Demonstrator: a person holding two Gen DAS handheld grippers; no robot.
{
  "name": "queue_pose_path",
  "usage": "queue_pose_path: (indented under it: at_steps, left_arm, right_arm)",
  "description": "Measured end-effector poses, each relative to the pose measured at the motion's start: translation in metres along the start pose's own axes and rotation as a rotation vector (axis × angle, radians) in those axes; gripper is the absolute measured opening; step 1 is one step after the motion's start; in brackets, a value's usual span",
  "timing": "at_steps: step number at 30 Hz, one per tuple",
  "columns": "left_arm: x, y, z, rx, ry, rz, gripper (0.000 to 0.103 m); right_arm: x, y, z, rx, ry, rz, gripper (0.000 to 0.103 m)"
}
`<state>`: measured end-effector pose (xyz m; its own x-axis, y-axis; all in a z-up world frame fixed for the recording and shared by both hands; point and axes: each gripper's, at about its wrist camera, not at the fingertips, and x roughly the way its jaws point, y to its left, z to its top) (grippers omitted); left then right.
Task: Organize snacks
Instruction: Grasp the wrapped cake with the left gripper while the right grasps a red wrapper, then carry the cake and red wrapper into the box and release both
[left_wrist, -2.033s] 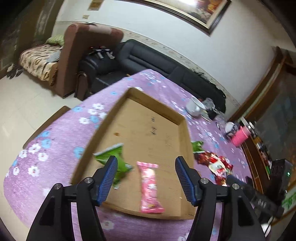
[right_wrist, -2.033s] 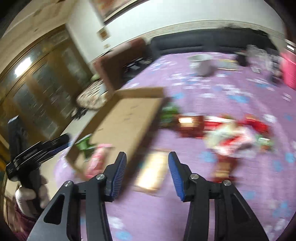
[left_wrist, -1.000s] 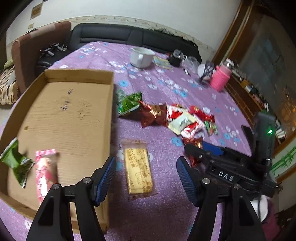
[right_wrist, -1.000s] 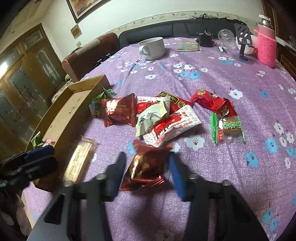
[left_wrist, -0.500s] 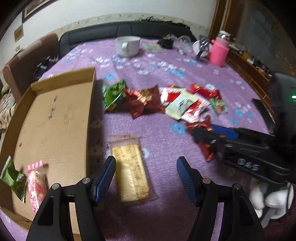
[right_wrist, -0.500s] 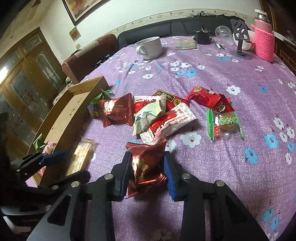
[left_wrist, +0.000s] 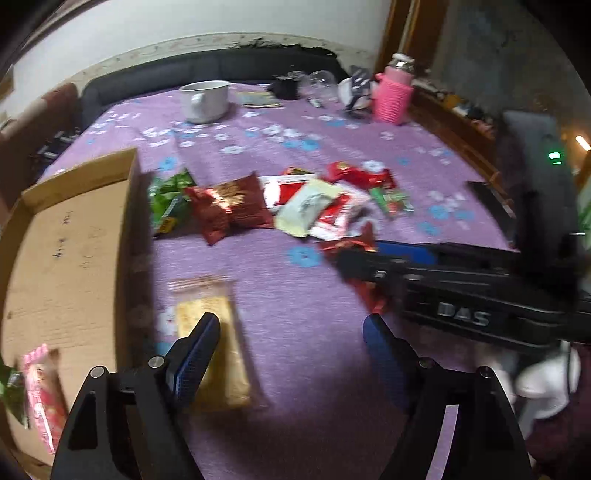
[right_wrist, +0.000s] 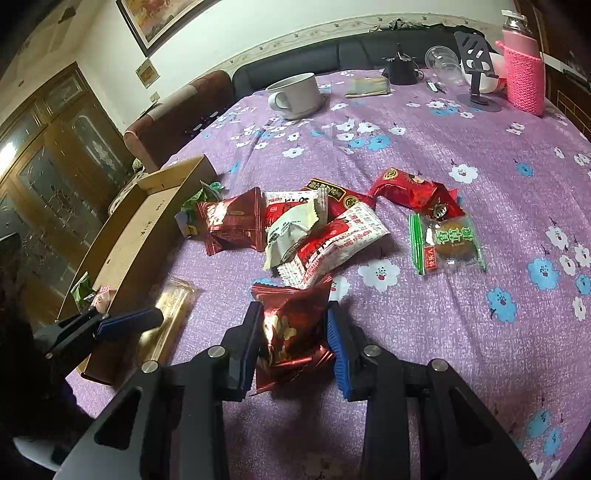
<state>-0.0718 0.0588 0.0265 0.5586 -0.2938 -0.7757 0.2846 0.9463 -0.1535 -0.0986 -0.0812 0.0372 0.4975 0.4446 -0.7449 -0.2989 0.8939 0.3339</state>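
My right gripper (right_wrist: 291, 325) is shut on a dark red foil snack packet (right_wrist: 291, 332) that rests on the purple flowered tablecloth just in front of the snack pile (right_wrist: 325, 236). My left gripper (left_wrist: 291, 332) has its jaws opening, with nothing pressed between the pads. A yellow cracker packet (left_wrist: 225, 354) lies flat beneath its left finger (left_wrist: 201, 343), beside the cardboard tray (left_wrist: 70, 236). The tray holds a pink packet (left_wrist: 40, 387) and a green one (left_wrist: 9, 391) at its near end. The right gripper (left_wrist: 369, 266) with its red packet shows blurred in the left wrist view.
A white mug (right_wrist: 299, 92), a black cup, a phone stand (right_wrist: 476, 74) and a pink knitted bottle (right_wrist: 524, 74) stand at the table's far side. A dark sofa runs behind the table. A clear-wrapped cake (right_wrist: 450, 240) lies right of the pile.
The left gripper swung from over the tray to the yellow packet, and its jaws have widened. The right gripper closed on the dark red packet and has stayed put since.
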Motion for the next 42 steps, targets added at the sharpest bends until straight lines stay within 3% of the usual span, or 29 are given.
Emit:
queue_pose_path:
  at_steps: [2,7,12,14,16,17,19,20,23,29,33,38,42]
  left_arm:
    - [-0.004,0.003,-0.001,-0.032,-0.009,0.014,0.082]
    - [-0.002,0.013,-0.001,-0.062,0.000,0.129,0.082]
    - [0.020,0.002,0.002,0.009,0.056,0.338,0.088]
    - [0.022,0.006,0.004,-0.014,0.072,0.314,0.087]
    - [0.020,0.005,0.001,-0.006,0.064,0.246,0.069]
    - [0.018,0.005,0.000,-0.004,0.059,0.243,0.065]
    - [0.012,0.006,-0.004,-0.001,0.040,0.239,0.038]
    - [0.009,0.007,-0.004,-0.011,0.032,0.236,0.035]
    - [-0.002,0.022,-0.004,-0.104,-0.009,0.140,0.035]
    - [-0.019,0.034,-0.012,-0.182,-0.054,0.074,0.035]
    - [-0.050,0.052,-0.016,-0.252,-0.126,0.021,0.035]
    - [-0.087,0.089,-0.016,-0.328,-0.199,0.028,0.035]
    - [-0.103,0.129,-0.019,-0.369,-0.222,0.108,0.035]
  right_arm:
    - [0.000,-0.001,0.000,0.004,0.000,0.001,0.033]
    - [-0.001,-0.002,0.000,0.010,-0.001,0.003,0.033]
    - [-0.001,-0.004,-0.001,0.016,-0.002,0.005,0.033]
    - [-0.001,-0.004,-0.001,0.016,-0.003,0.004,0.033]
    - [-0.001,-0.003,-0.001,0.013,-0.004,0.001,0.033]
    - [-0.001,-0.003,-0.001,0.010,-0.004,-0.001,0.033]
    - [-0.002,-0.002,-0.001,0.005,-0.006,-0.006,0.032]
    - [-0.002,-0.002,-0.001,0.005,-0.007,-0.008,0.030]
    - [-0.005,-0.003,-0.002,0.020,-0.014,-0.003,0.029]
    - [-0.015,0.002,-0.004,-0.002,-0.069,-0.012,0.029]
    - [-0.024,0.011,-0.003,-0.020,-0.102,-0.013,0.029]
    - [-0.030,0.036,0.003,-0.034,-0.081,0.050,0.029]
    - [-0.023,0.075,0.015,-0.089,-0.047,0.102,0.029]
